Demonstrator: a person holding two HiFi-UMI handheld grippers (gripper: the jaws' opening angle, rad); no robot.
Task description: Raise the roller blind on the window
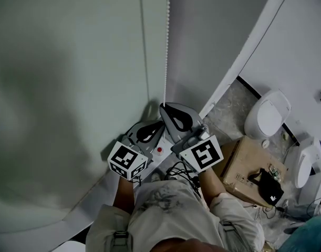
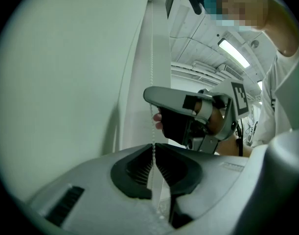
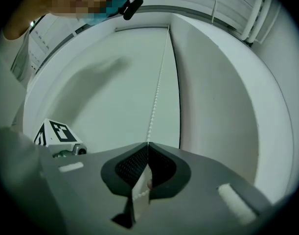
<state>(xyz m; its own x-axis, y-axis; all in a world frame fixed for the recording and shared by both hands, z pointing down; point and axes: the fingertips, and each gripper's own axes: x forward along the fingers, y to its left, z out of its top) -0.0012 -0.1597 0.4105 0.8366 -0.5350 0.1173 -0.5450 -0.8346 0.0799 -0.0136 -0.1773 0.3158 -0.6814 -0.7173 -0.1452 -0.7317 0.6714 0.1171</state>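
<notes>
A white bead chain (image 1: 166,46) hangs down the edge of the pale roller blind (image 1: 65,77), which covers the window at the left. My right gripper (image 1: 162,105) is the upper one and is shut on the chain; the beads (image 3: 156,97) run up from its closed tips (image 3: 148,143). Just below it, my left gripper (image 1: 159,124) also has its jaws closed on the chain (image 2: 151,58), which enters right at the tips (image 2: 153,146). The right gripper (image 2: 148,96) shows above, in the left gripper view. The blind (image 3: 105,82) fills the right gripper view.
A white wall (image 1: 213,30) stands right of the chain, and a curved white ledge (image 1: 239,62) runs below it. On the floor at the right are a cardboard box (image 1: 244,164) with a black item (image 1: 268,188) on it and white fixtures (image 1: 268,114).
</notes>
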